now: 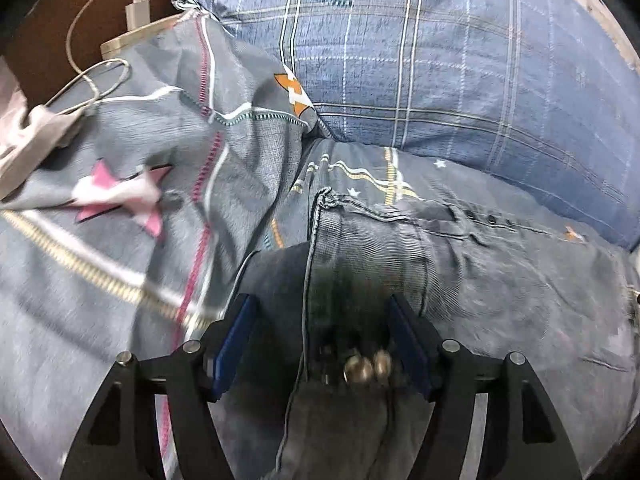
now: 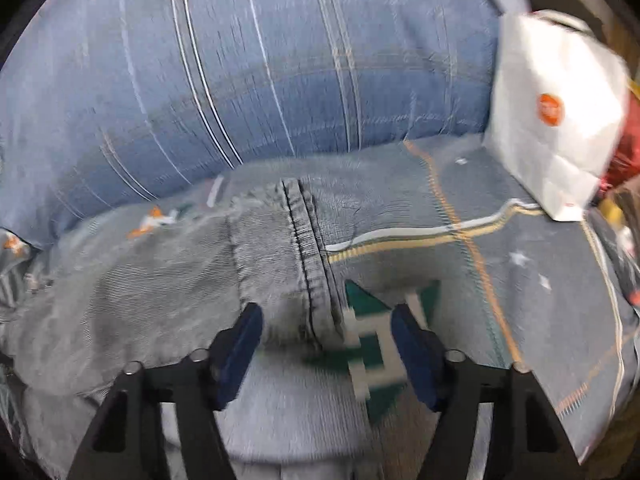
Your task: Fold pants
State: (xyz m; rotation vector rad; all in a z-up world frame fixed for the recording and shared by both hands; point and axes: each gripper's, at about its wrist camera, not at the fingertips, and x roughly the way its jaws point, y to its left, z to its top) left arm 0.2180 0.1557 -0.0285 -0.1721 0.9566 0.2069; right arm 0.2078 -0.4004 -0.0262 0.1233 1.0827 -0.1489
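I am working over a bed with a grey patterned sheet and a big blue checked pillow at the back. My left gripper has its blue pads apart, and the grey pants lie between them with two shiny buttons close below; I see no pinch. My right gripper is apart too, over the stitched hem of the pants, not squeezing it. The pants lie flat across the bed, just in front of the pillow. Farther out, a white charger with its cable sits at the left, and a white paper bag stands at the right.
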